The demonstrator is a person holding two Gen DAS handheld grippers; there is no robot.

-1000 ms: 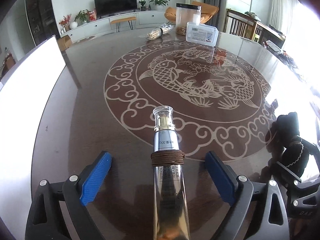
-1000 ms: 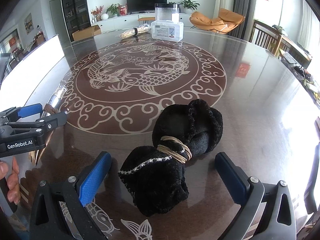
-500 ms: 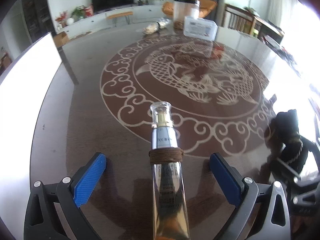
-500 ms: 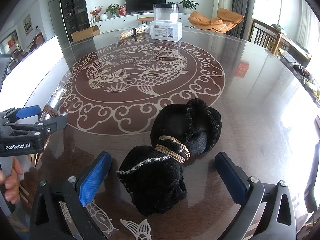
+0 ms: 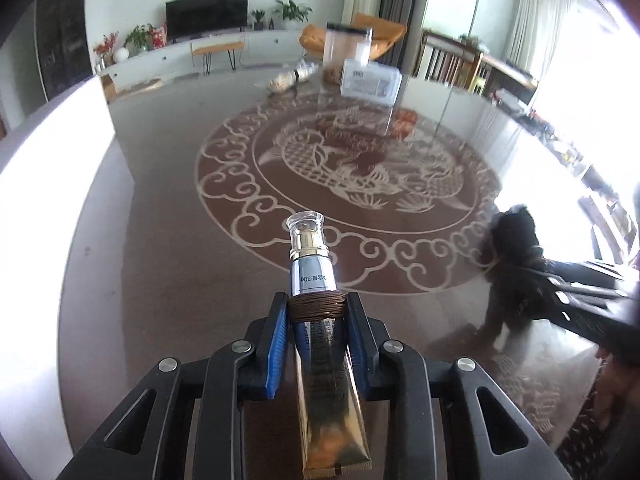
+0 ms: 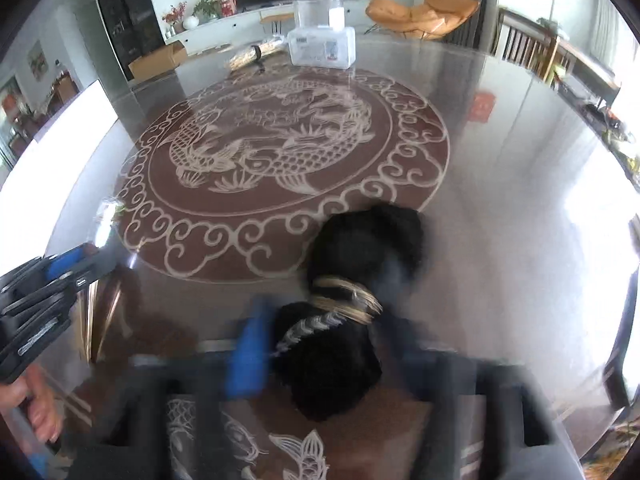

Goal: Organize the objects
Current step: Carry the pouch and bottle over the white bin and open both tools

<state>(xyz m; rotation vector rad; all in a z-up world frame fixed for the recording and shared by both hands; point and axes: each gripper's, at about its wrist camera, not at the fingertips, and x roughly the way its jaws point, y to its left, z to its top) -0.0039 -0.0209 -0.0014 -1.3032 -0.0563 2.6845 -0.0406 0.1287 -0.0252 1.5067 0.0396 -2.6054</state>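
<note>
From my left wrist camera, my left gripper (image 5: 316, 312) has just been closing, and its blue fingers (image 5: 277, 344) now pinch a silver and gold tube (image 5: 320, 344) from both sides, at the brown cord (image 5: 317, 307) wound round its body. The tube points away from me, its clear cap (image 5: 305, 227) toward the fish pattern (image 5: 352, 168) on the glossy counter (image 5: 160, 240). At the far edge of the counter stand a clear plastic box (image 5: 370, 82) and a taller clear jar (image 5: 347, 50), with a pale tied bundle (image 5: 290, 77) beside them. On the right lies a black fuzzy pouch (image 5: 516, 256), with my right gripper's dark frame (image 5: 592, 304) partly over it.

From my right wrist camera, the picture near me is smeared. My right gripper (image 6: 320, 356) has just been closing, with the black pouch (image 6: 340, 344) between its fingers. One blue finger (image 6: 248, 356) lies against the pouch's left side; the other is too blurred to make out, so I cannot tell whether the pouch is firmly pinched. The pouch lies on the counter (image 6: 500, 200) at the near edge of the fish pattern, tied at the waist with pale cord (image 6: 344, 296). At the left edge my left gripper (image 6: 80, 256) shows with my hand (image 6: 36, 408) below it.
</note>
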